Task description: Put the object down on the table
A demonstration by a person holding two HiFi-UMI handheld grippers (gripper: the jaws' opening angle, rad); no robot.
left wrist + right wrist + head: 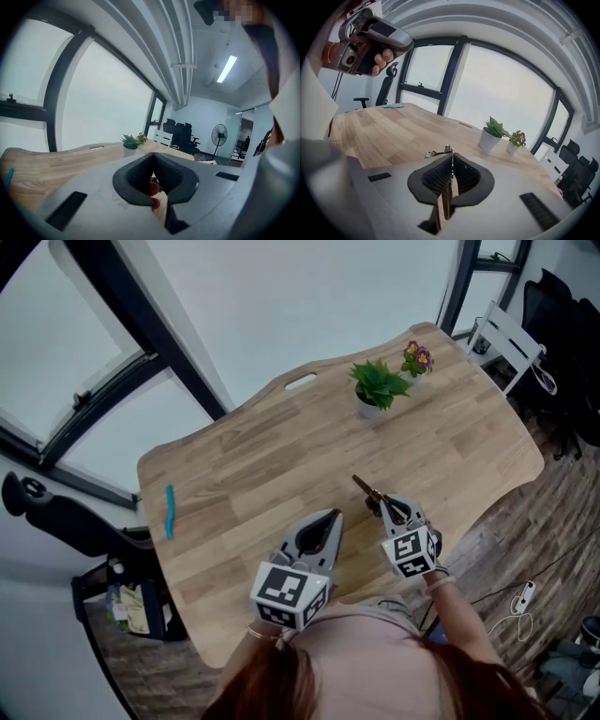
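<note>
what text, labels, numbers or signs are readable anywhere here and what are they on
No readable words, brands or numbers in any view.
The left marker cube: black and white square patterns only, no letters.
The right marker cube: the same.
The thin object in the right gripper: no marking visible.
The yellowish item low at the head view's left: any print is too small to read.
</note>
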